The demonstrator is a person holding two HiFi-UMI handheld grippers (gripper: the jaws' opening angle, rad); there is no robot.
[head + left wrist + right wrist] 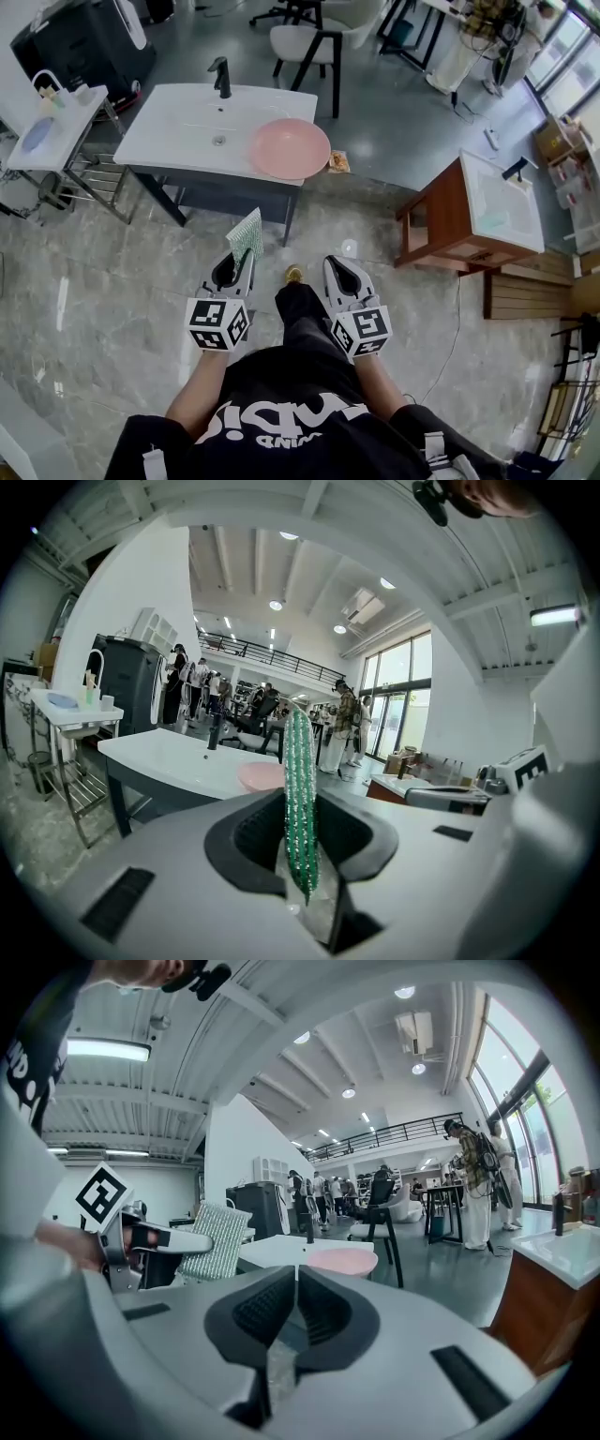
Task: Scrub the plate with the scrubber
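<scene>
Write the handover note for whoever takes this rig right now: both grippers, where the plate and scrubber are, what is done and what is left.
Left gripper: shut on the green scrubber, which stands up out of its jaws.
Right gripper: shut, nothing in it.
Pink plate: lies at the front right corner of the white sink top, untouched; both grippers are well short of it, over the floor.
Done: scrubber in hand.
Left: step up to the sink, probably steady the plate with the right gripper, then scrub it.

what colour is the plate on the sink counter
Pink. The plate shows best in the head view.
</scene>
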